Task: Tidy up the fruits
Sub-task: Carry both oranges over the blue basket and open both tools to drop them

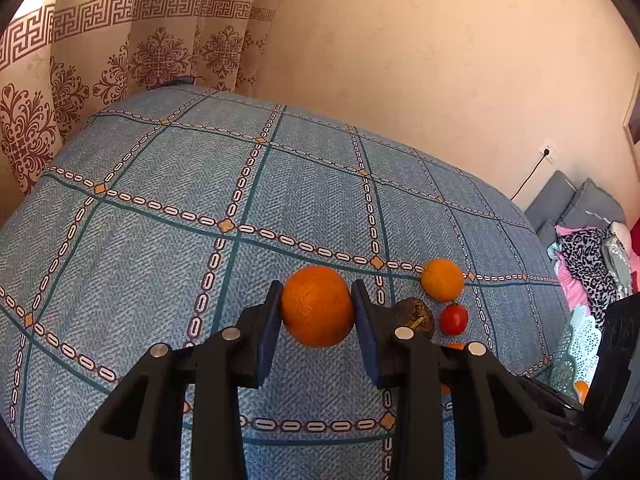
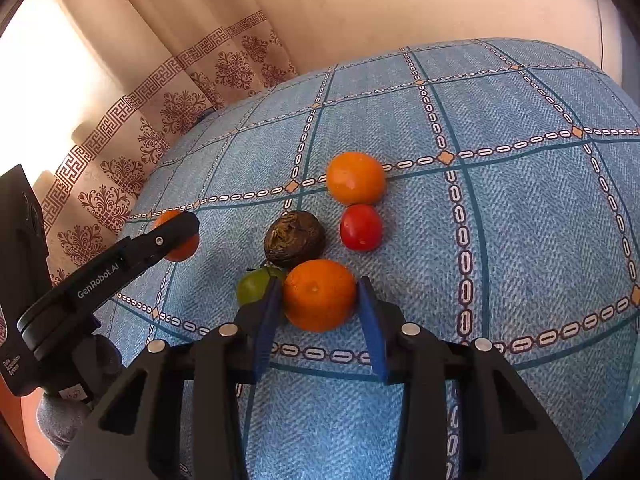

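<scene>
Left gripper (image 1: 317, 304) clamps a large orange (image 1: 317, 306), pads flush on both flanks. Whether it's lifted off the blue checked cloth (image 1: 160, 240) or resting on it, can't tell. It sits well apart from the cluster, probably to start a separate oranges group.

Right gripper (image 2: 319, 300) brackets a second orange (image 2: 319, 295) at the cluster's near edge: left pad touching, right pad looks a hair off, so can't tell if it's clenched.

Count from the right wrist view: three oranges in the grippers' reach plus one far orange (image 2: 356, 178), one tomato (image 2: 361, 227), one shrivelled dark fruit (image 2: 294, 239), one green fruit (image 2: 256, 286). Correction: three oranges total, counting the left gripper's.
</scene>
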### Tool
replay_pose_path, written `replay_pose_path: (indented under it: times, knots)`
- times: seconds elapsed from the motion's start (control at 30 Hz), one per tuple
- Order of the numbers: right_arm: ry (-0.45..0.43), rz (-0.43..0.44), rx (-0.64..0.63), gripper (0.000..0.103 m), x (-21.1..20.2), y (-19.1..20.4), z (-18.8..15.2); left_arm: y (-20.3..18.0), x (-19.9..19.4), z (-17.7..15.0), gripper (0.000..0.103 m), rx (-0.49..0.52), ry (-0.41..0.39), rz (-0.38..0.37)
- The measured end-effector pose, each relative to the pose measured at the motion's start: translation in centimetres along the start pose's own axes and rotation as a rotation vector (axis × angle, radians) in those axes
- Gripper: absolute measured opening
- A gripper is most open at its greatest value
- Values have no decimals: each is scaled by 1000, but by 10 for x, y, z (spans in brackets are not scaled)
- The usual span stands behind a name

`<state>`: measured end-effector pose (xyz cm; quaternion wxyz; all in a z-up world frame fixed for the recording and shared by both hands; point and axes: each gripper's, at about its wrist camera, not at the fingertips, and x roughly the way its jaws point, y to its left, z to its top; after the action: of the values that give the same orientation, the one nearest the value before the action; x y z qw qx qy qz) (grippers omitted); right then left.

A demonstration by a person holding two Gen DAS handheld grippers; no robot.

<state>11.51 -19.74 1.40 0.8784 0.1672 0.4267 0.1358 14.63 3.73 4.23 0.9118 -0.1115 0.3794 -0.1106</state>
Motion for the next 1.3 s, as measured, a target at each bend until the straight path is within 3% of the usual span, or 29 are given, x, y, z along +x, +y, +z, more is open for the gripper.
replay_pose_path:
  times: [0.23, 0.53, 0.7, 1.3]
  knots:
    - [-49, -56, -80, 40, -21, 20, -11, -4, -5, 0, 35, 8, -10, -11]
    - [-127, -84, -74, 40, -64, 20, -19, -29, -16, -6, 35, 58, -27, -47]
    - [-188, -140, -77, 40, -90, 17, -27, -49, -21, -13, 35, 106, -31, -71]
    - [-302, -322, 45, 40, -177, -53, -50, -103, -37, -39, 35, 251, -44, -128]
